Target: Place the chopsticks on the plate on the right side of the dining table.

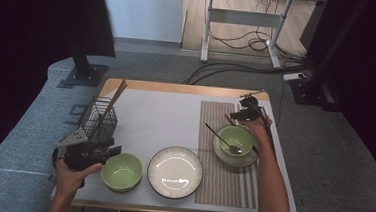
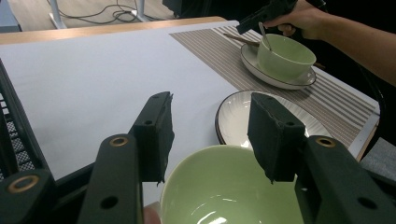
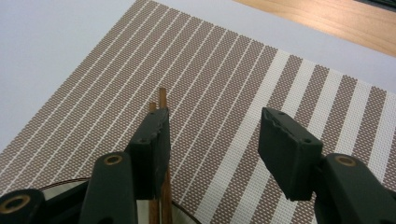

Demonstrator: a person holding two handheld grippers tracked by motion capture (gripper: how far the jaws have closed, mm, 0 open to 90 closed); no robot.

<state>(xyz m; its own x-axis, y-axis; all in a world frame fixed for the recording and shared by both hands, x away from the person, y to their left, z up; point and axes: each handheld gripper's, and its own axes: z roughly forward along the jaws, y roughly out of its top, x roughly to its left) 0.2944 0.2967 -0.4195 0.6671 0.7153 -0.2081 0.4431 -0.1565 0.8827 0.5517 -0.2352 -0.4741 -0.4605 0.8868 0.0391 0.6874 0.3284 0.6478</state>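
From overhead I look forward and down on the whole table. My left camera sits low, close over the near green bowl; my right hovers close above the striped mat, which all views share.

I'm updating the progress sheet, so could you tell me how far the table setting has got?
Done: a green bowl with spoon sits on its saucer on the striped placemat, chopsticks beside it. In hand: the open left gripper hovers over the second green bowl. Left: that bowl and the white plate are off the mat.
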